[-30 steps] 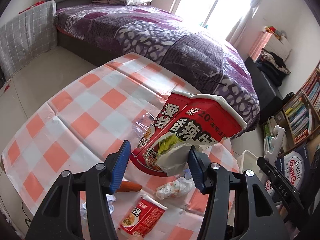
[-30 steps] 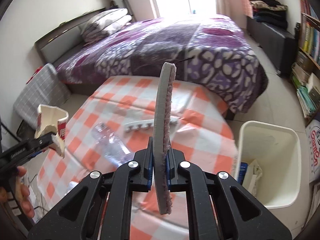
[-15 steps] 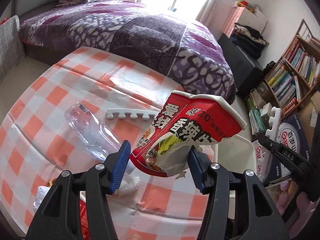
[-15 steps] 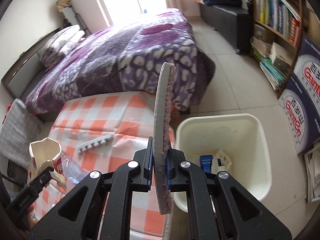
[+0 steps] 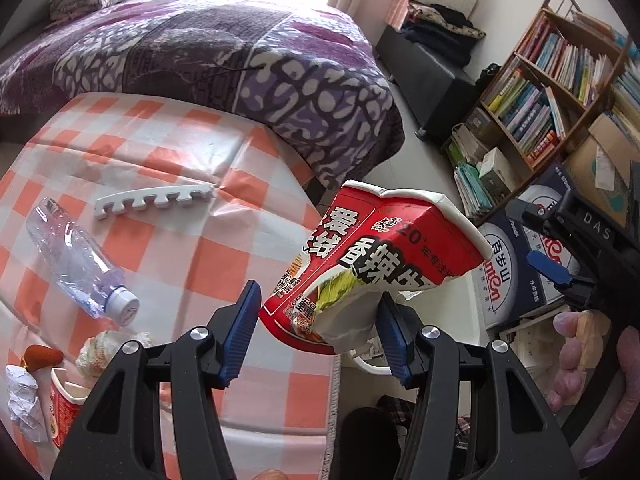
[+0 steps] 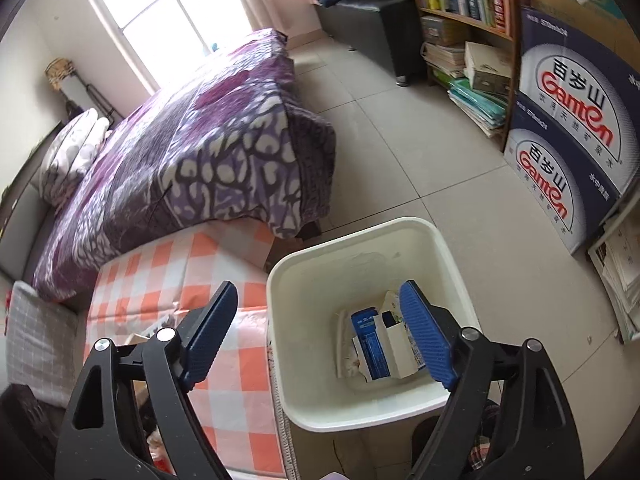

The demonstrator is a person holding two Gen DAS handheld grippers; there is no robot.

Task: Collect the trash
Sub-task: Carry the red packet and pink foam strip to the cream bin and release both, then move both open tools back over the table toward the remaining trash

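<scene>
1. Far left of the left wrist view: crumpled white paper (image 5: 22, 408), a red cup (image 5: 66, 410) and a wadded wrapper (image 5: 102, 354) bunched at the tabletop (image 5: 168, 152) edge, all trash not yet picked up.
2. Clear plastic bottle (image 5: 78, 264) lying flat on the orange check cloth, long axis diagonal, cap end pointing down-right toward the camera. White toothed foam strip (image 5: 154, 200) just above it, lying roughly across the view.
3. Left gripper (image 5: 316, 338) clamped on the crushed red noodle cup (image 5: 372, 264): jaws partway closed, pinching its squashed bottom, open mouth tilted up and to the right. Cup hanging past the tabletop edge now, over the white bin rim; a second ago hanging over the middle of the cloth.
4. Right gripper (image 6: 320, 338) jaws wide with nothing between them, having just sprung apart. Foam slab pinched there half a second ago gone from the jaws; can't tell where it landed.
5. White trash bin (image 6: 360, 416) on the floor, snug against the tabletop's side, right under those jaws, with a blue-and-white carton (image 6: 374, 346) inside.
6. Far right: bookshelf and stacked water boxes (image 6: 572, 120), well apart from the bin.
</scene>
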